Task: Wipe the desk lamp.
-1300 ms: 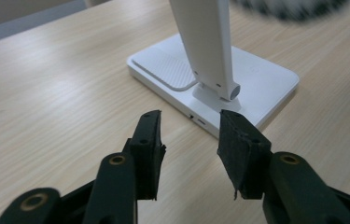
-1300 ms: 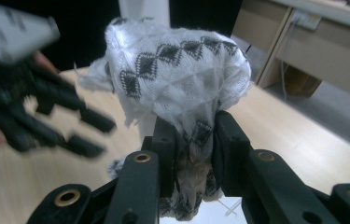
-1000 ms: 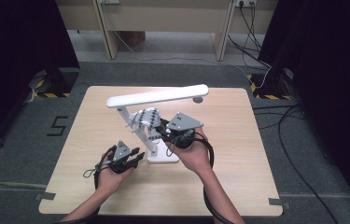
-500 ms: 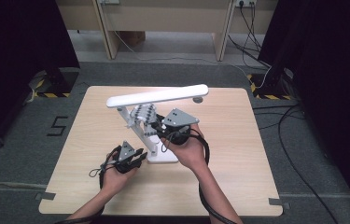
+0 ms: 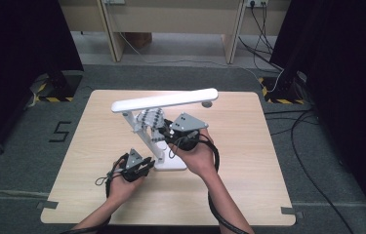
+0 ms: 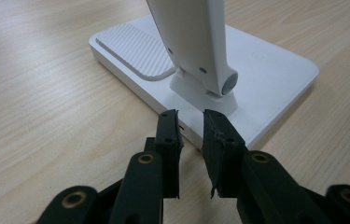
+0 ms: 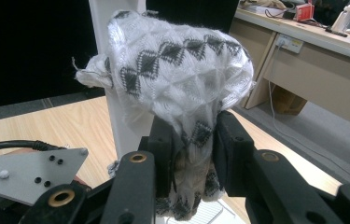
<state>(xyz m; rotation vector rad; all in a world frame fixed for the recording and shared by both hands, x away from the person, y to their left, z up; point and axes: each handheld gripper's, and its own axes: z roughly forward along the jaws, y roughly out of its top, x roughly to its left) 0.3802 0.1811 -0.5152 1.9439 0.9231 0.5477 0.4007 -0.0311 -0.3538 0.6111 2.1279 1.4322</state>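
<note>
Cloth (image 7: 177, 84) pinched inside right gripper (image 7: 192, 140), against lamp (image 5: 163, 102).

One white desk lamp (image 5: 163, 105) stands near the middle of the high view, and one white cloth with dark diamonds (image 7: 177, 70) fills the centre of the right gripper view. Two grippers are in the lower middle of the high view: the left gripper (image 5: 144, 165) and the right gripper (image 5: 166, 130). All rest over one wooden table (image 5: 249, 161).
</note>
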